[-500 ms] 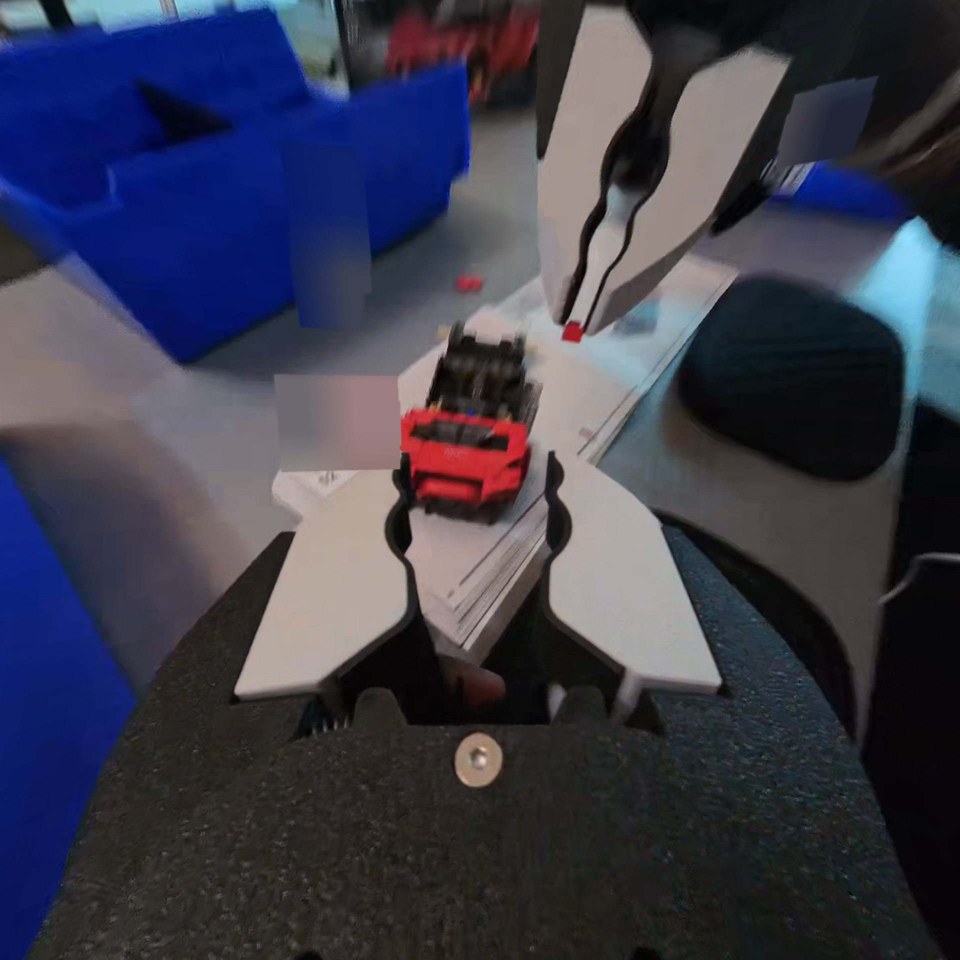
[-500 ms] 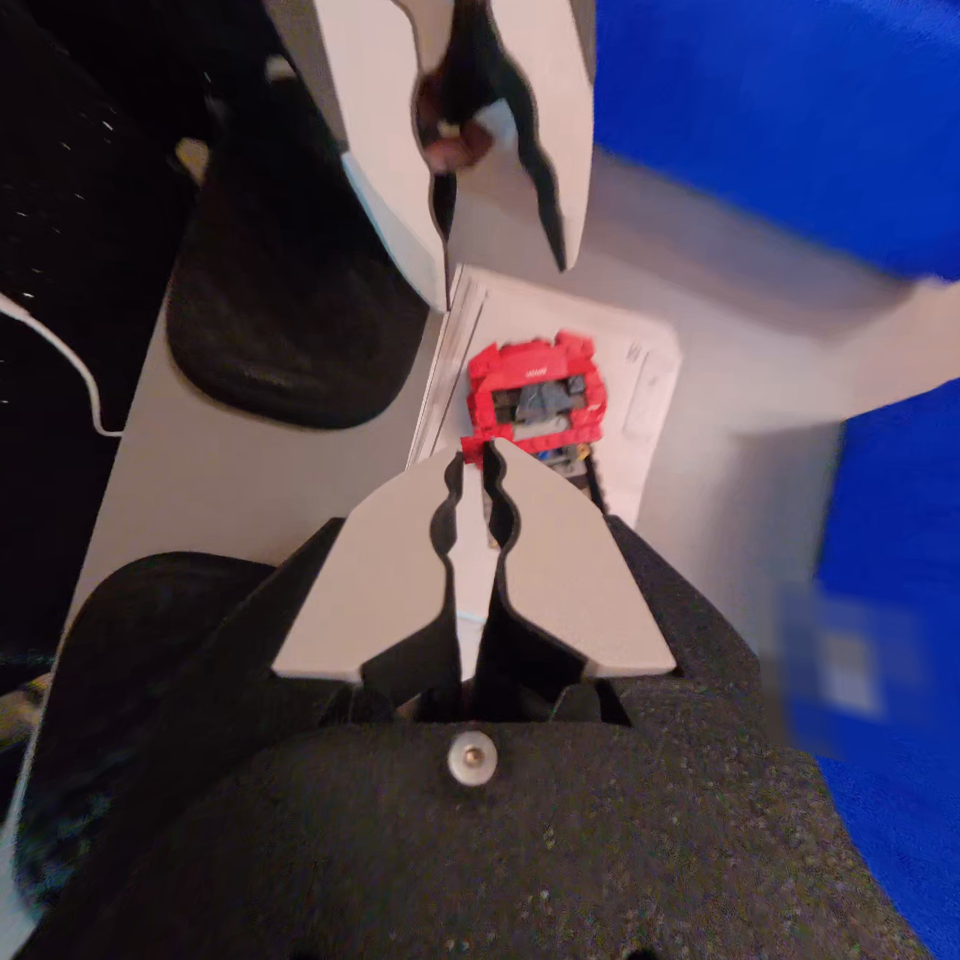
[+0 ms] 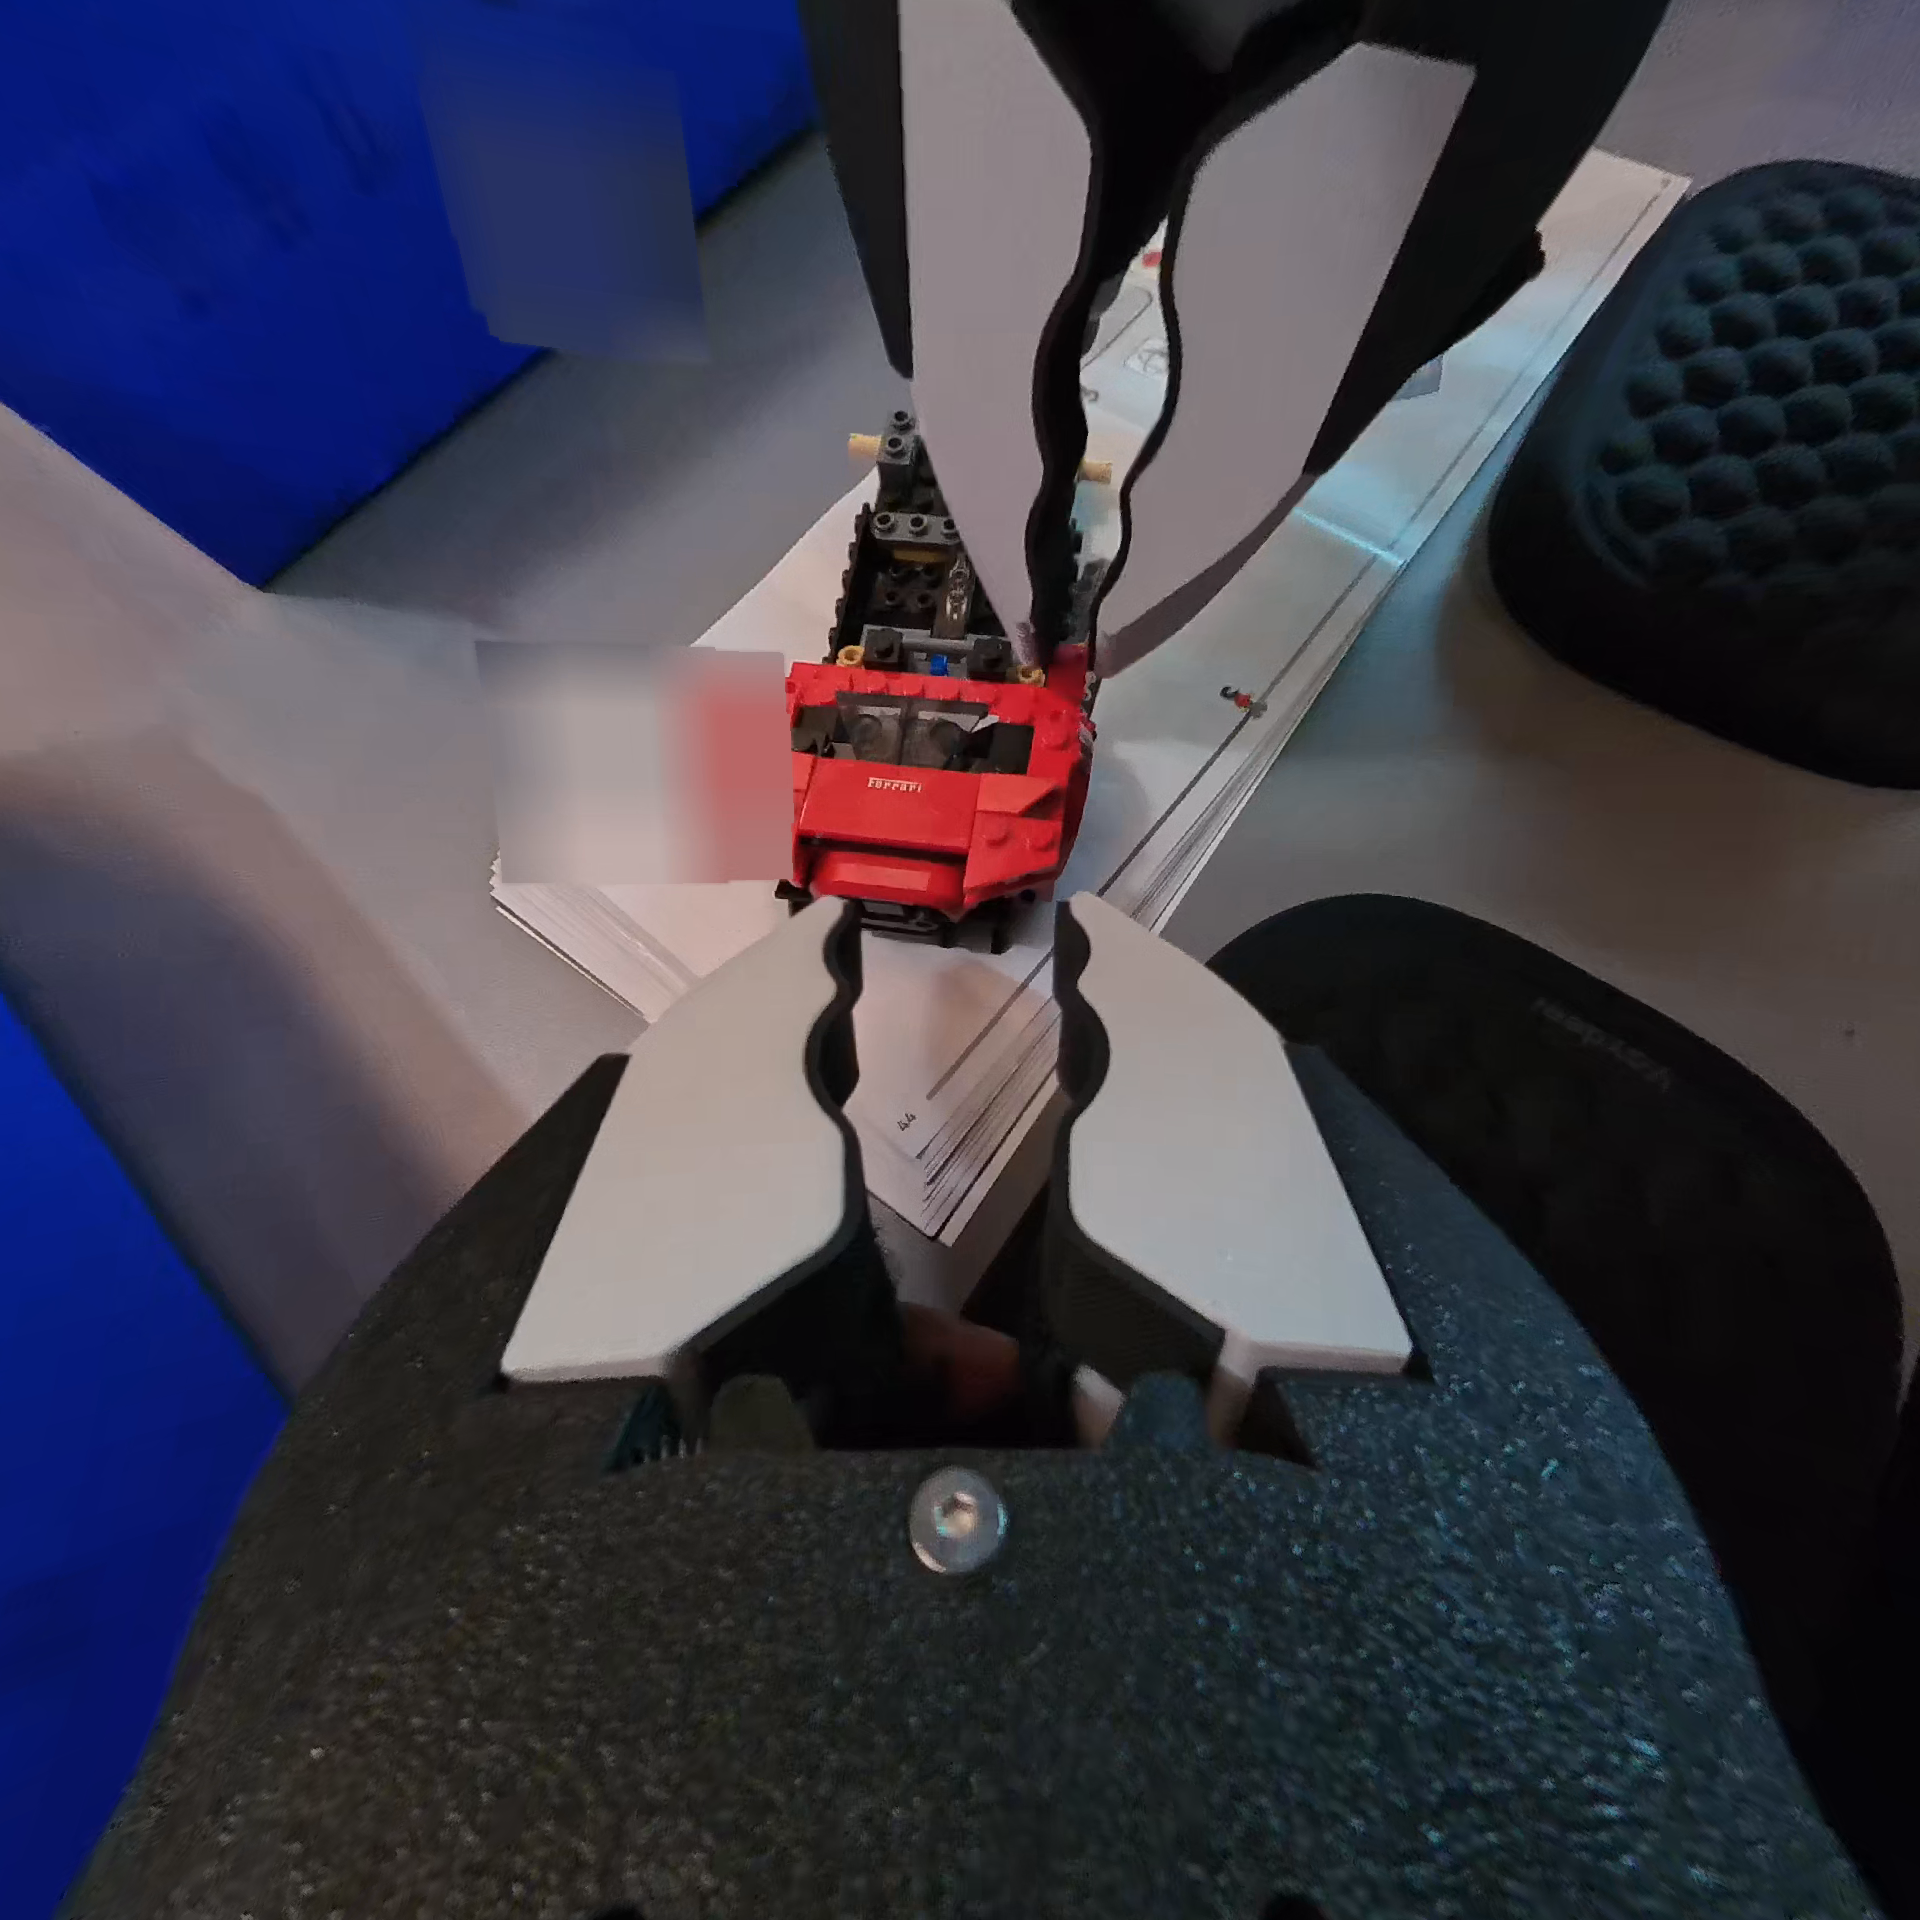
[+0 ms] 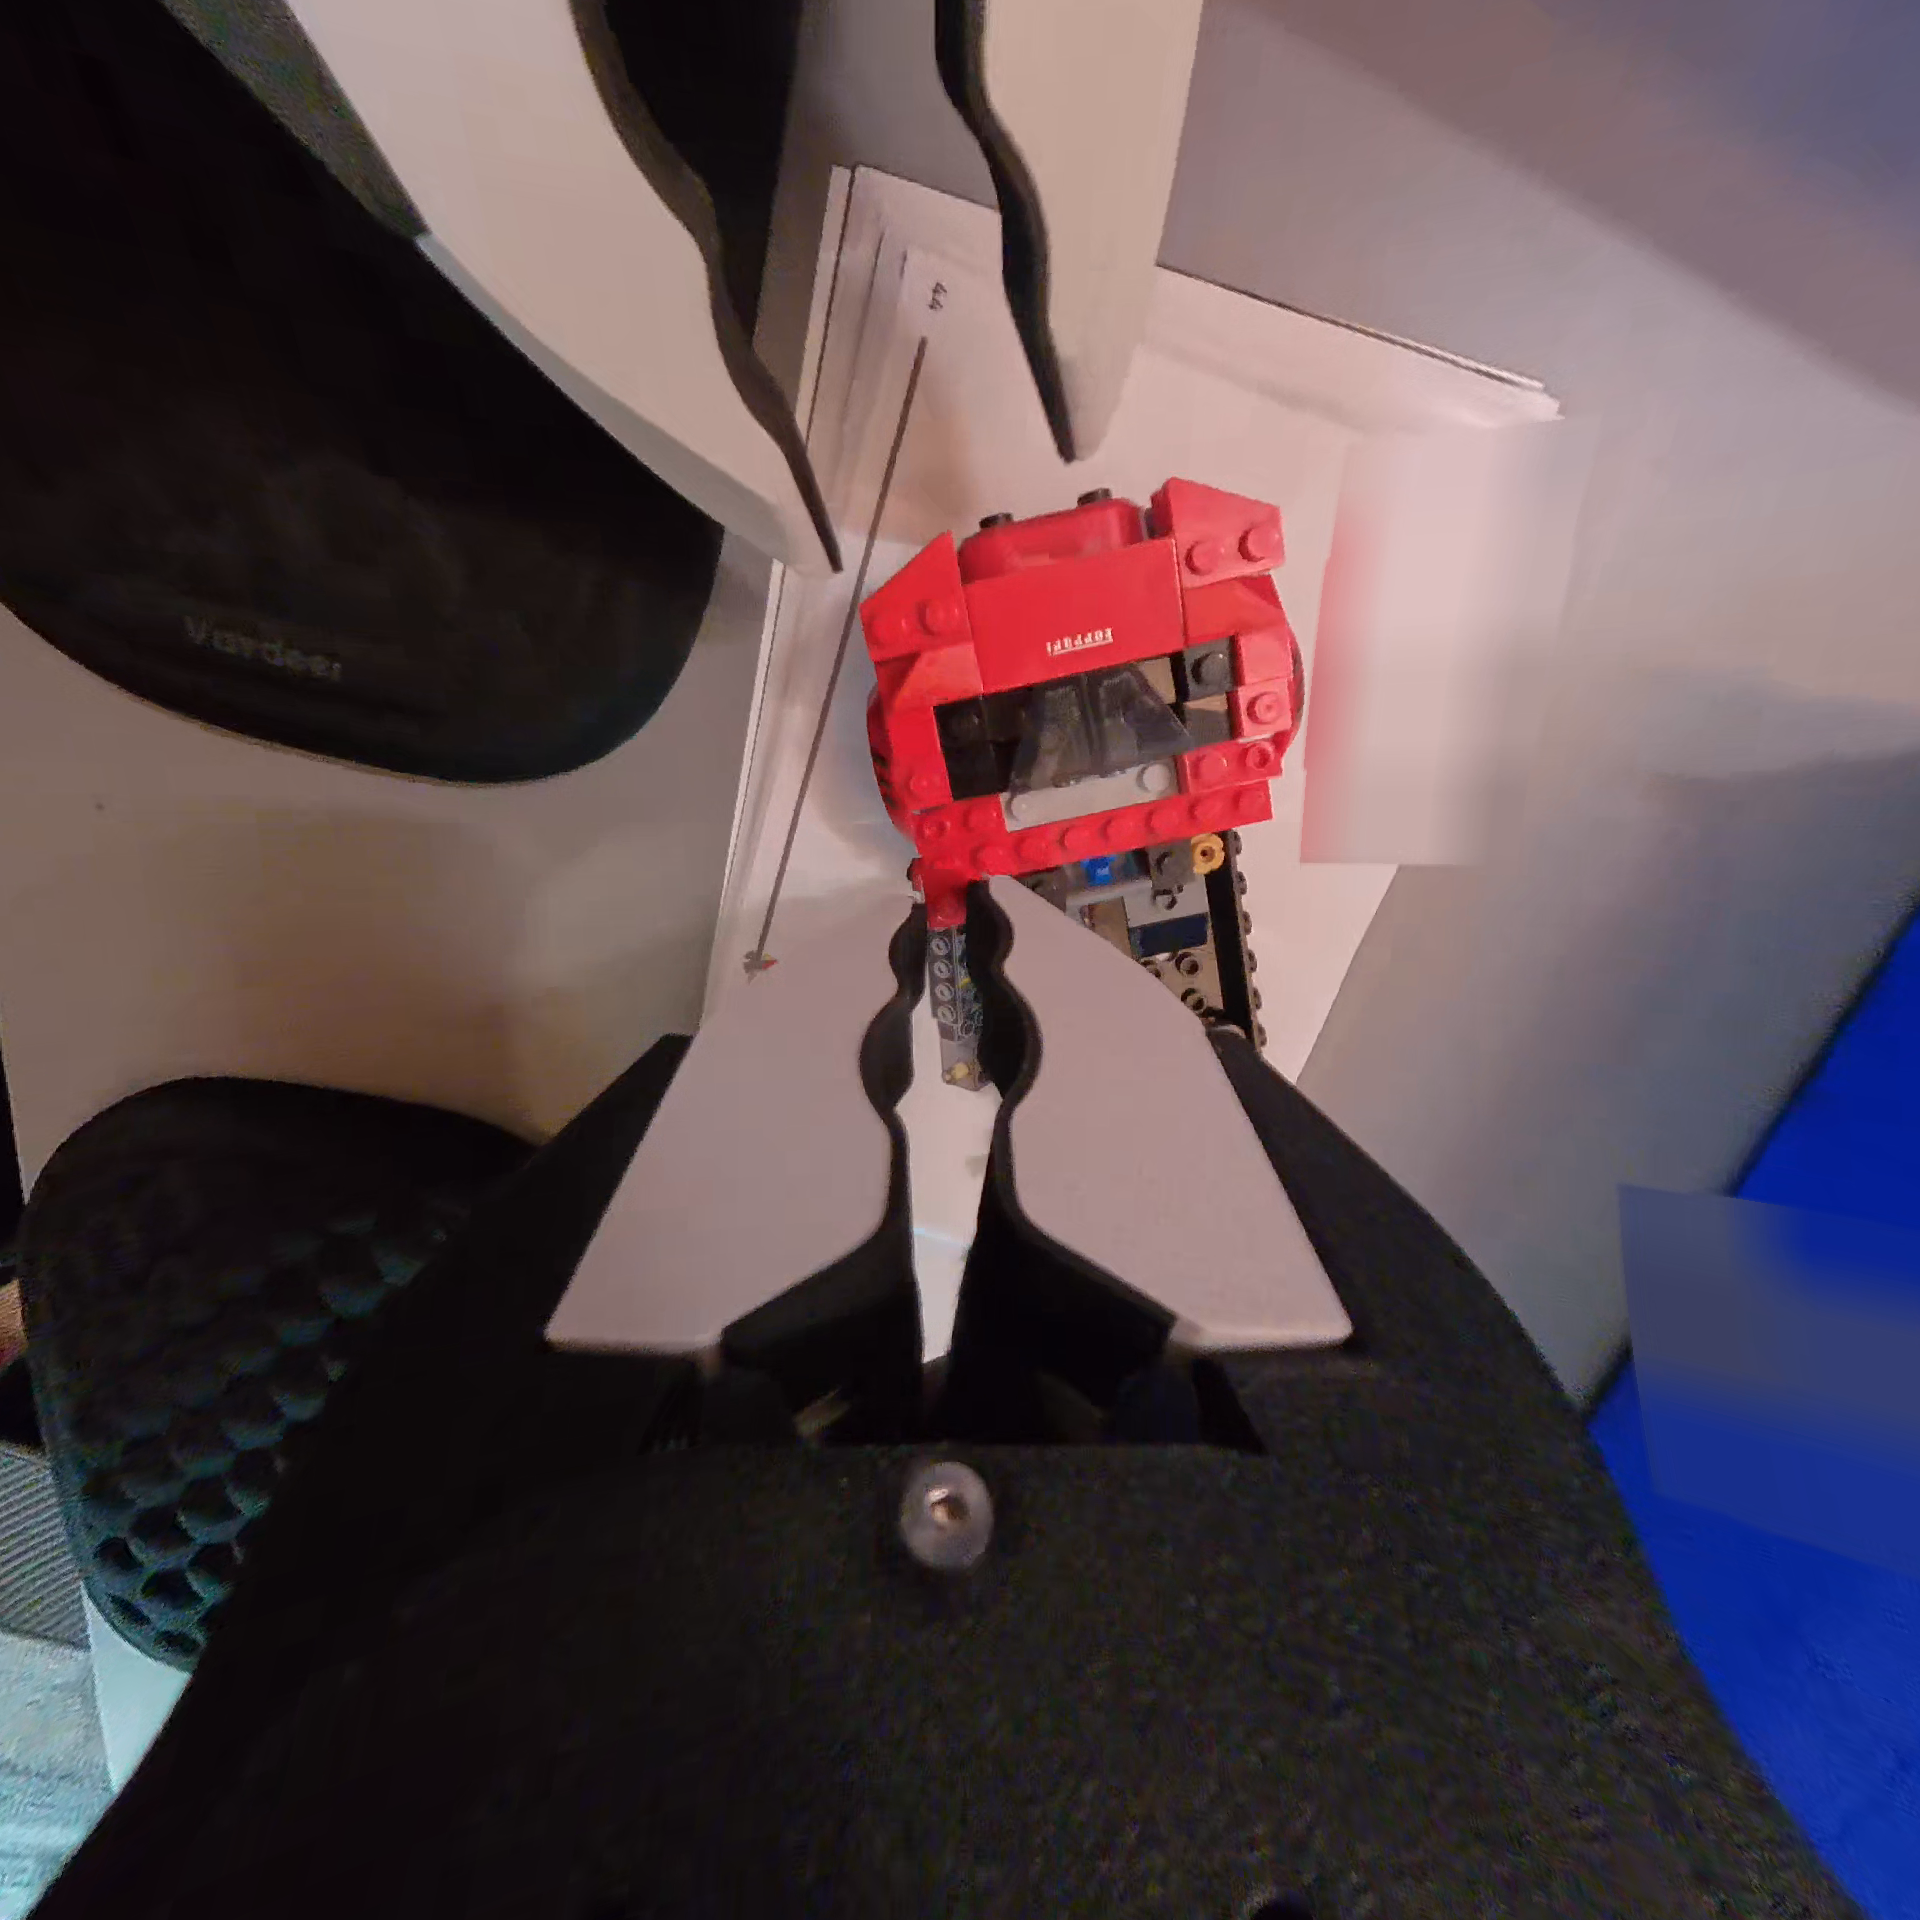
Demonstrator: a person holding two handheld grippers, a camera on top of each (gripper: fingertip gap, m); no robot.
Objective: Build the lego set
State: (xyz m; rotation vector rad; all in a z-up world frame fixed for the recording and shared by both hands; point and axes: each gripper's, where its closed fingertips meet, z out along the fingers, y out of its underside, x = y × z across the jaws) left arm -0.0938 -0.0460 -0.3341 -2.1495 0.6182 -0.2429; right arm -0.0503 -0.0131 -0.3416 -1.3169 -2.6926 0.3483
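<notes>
My left gripper (image 3: 956,914): jaws spread, just short of the red lego car (image 3: 925,800) on the instruction booklet (image 3: 1226,790) | my right gripper (image 4: 961,899): pinching small red brick (image 4: 943,902) at car's edge

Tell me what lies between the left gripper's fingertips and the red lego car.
Left wrist view: only a short bare strip of the open instruction booklet separates the left gripper from the red lego car.

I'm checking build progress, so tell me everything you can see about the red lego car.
The lego car is part-built: a glossy red plastic body section with a dark window panel, and behind it an open black and grey studded chassis, no wheels visible. It sits upright on the open instruction booklet. The right gripper pinches a small red piece at the body's corner; the open left gripper waits just short of it.
</notes>
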